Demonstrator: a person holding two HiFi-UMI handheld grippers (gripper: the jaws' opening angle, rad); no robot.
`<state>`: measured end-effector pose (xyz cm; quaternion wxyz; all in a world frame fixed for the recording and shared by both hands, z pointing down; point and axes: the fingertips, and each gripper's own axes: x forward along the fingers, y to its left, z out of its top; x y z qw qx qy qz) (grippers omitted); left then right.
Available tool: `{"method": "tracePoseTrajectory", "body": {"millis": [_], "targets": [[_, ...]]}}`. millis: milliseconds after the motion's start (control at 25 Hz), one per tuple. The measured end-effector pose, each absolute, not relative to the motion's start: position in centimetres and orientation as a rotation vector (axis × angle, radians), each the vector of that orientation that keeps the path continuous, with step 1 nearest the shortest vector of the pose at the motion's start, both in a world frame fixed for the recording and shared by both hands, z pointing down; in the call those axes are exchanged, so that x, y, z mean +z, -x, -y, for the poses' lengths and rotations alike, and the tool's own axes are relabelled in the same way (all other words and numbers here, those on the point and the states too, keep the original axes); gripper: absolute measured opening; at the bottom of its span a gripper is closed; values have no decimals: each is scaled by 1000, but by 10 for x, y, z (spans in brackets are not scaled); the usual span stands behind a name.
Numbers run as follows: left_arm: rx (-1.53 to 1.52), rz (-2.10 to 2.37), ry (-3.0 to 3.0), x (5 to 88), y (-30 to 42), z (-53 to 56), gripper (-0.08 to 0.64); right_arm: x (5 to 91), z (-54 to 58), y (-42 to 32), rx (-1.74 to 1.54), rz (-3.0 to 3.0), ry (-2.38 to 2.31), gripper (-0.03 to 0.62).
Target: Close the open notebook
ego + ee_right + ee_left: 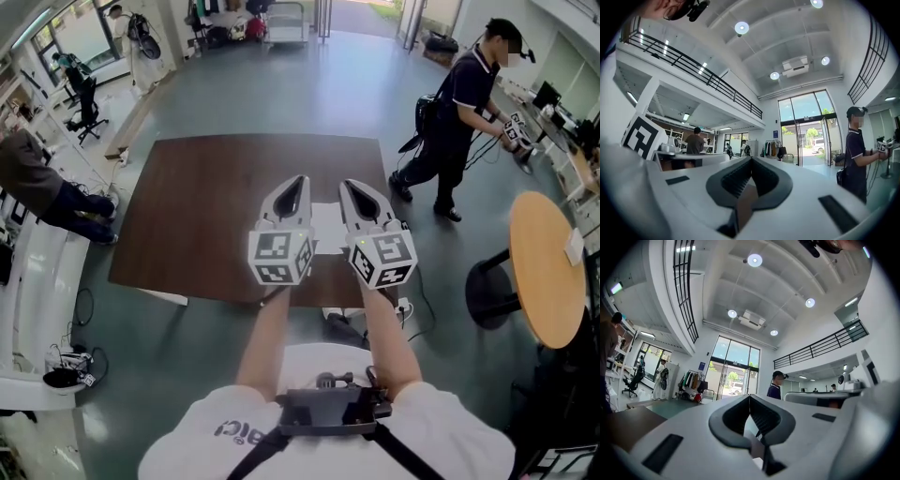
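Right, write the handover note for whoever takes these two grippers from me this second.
Left gripper: shut, empty, held level over the near side of the brown table.
Right gripper: shut, empty, alongside it.
Notebook: white pages showing on the table, between and partly behind the two grippers; it looks open.
Done: nothing on the notebook yet; neither gripper touches it.
Left: bring the grippers down, likely catch one cover and fold it over until the notebook is closed.

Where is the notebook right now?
In the head view, the notebook lies on the brown table at its near edge, between the left tool and right tool.
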<state>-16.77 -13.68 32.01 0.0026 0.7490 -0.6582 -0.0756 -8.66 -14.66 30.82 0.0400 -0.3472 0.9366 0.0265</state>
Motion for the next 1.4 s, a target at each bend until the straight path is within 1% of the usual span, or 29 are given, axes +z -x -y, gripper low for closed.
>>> {"method": "tracePoseTrajectory", "body": {"millis": [320, 680, 880, 1040, 1400], "targets": [[-195, 2078, -2299, 333, 179, 175, 6, 312, 187, 99, 50, -2883, 1027, 3], [-112, 2066, -2191, 372, 181, 219, 6, 338, 237, 97, -39, -2931, 1006, 3], [-15, 2021, -2088, 430, 180, 229, 6, 377, 257, 93, -160, -2977, 1007, 3], [2, 2007, -1961, 484, 196, 229, 6, 405, 268, 102, -248, -3015, 992, 3], [171, 1965, -1620, 631, 226, 197, 6, 459, 281, 122, -403, -3102, 931, 3]]}}
